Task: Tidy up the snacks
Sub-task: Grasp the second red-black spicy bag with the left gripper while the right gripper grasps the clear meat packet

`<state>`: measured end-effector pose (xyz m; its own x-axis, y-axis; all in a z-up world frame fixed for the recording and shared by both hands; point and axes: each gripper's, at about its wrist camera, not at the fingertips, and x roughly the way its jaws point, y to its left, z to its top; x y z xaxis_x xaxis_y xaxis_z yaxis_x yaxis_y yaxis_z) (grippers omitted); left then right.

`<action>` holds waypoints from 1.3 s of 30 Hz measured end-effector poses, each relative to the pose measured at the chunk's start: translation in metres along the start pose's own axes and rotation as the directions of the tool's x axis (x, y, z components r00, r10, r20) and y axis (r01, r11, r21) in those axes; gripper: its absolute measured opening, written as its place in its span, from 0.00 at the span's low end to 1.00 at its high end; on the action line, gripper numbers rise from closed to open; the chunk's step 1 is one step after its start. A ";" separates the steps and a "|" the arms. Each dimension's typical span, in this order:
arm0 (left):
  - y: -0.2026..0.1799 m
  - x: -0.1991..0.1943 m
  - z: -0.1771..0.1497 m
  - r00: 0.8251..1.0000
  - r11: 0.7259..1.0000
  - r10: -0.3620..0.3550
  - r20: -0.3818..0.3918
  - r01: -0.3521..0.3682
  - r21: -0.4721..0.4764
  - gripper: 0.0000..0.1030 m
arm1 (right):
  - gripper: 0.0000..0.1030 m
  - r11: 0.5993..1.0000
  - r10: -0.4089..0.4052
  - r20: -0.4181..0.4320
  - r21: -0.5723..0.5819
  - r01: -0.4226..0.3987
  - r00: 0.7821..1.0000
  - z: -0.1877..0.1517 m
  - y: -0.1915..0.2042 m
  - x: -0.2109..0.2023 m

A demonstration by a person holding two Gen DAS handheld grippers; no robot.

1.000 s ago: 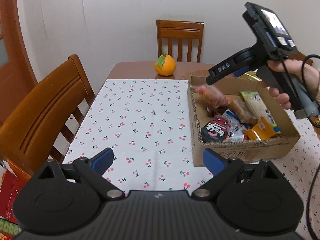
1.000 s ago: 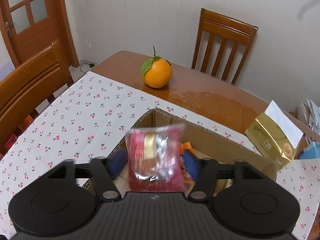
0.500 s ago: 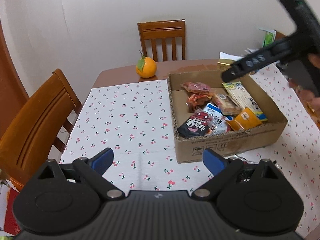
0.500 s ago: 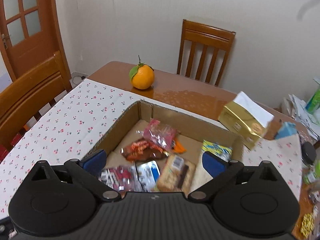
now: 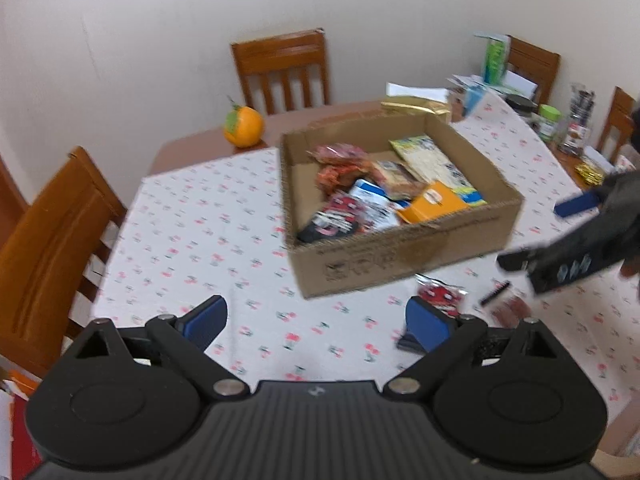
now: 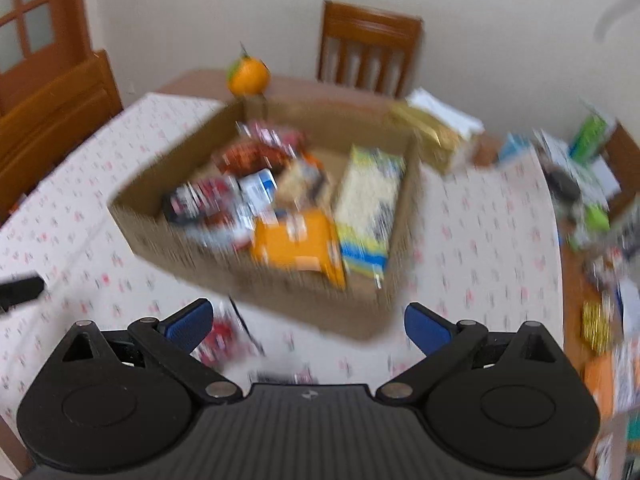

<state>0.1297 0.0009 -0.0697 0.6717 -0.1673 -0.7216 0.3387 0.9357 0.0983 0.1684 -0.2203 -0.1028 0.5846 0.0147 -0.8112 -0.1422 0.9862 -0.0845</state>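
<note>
A cardboard box [image 5: 400,256] [image 6: 280,276] stands on the cherry-print tablecloth and holds several snack packets, among them an orange pack [image 5: 434,200] and a red-and-black pack [image 5: 332,220]. A red snack packet [image 5: 438,294] [image 6: 218,338] and a darker snack [image 5: 510,308] lie on the cloth in front of the box. My left gripper [image 5: 316,318] is open and empty, above the cloth short of the box. My right gripper [image 6: 306,320] is open and empty, near the box's front; it shows in the left wrist view [image 5: 568,232] at the right.
An orange [image 5: 243,127] [image 6: 248,76] sits on the bare wood at the table's far end. A gold bag [image 5: 416,107] lies behind the box. Wooden chairs [image 5: 48,248] stand around the table. Jars and papers [image 5: 560,124] crowd the far right.
My right gripper let go of the red snack packet into the box, opened, and pulled back and down to the box's near side. My left gripper drew back and turned right.
</note>
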 end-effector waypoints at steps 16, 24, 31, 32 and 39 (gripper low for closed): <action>-0.038 0.054 -0.006 0.980 0.974 -0.167 -0.111 0.182 0.137 0.92 | 1.00 0.999 0.009 -0.136 0.034 -0.004 0.991 -0.075 0.012 0.042; -0.066 0.101 -0.003 0.956 0.937 -0.237 -0.175 0.273 0.220 0.79 | 1.00 0.999 0.025 -0.115 0.040 -0.020 0.993 -0.083 0.003 0.037; -0.076 0.119 -0.004 0.939 0.918 -0.272 -0.213 0.319 0.234 0.62 | 0.97 0.999 0.015 -0.105 0.052 -0.010 0.994 -0.087 0.001 0.033; -0.075 0.120 -0.003 0.936 0.919 -0.280 -0.215 0.326 0.221 0.57 | 0.96 0.998 0.014 -0.103 0.054 -0.009 0.995 -0.087 0.001 0.032; -0.064 0.115 -0.005 0.940 0.935 -0.260 -0.220 0.302 0.185 0.46 | 0.81 0.999 0.029 -0.084 0.036 -0.026 0.996 -0.080 0.008 0.031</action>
<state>0.1817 -0.0762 -0.1625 0.3985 -0.3327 -0.8547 0.6418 0.7669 0.0007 0.1219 -0.2254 -0.1752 0.5114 0.0297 -0.8589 -0.1288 0.9908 -0.0424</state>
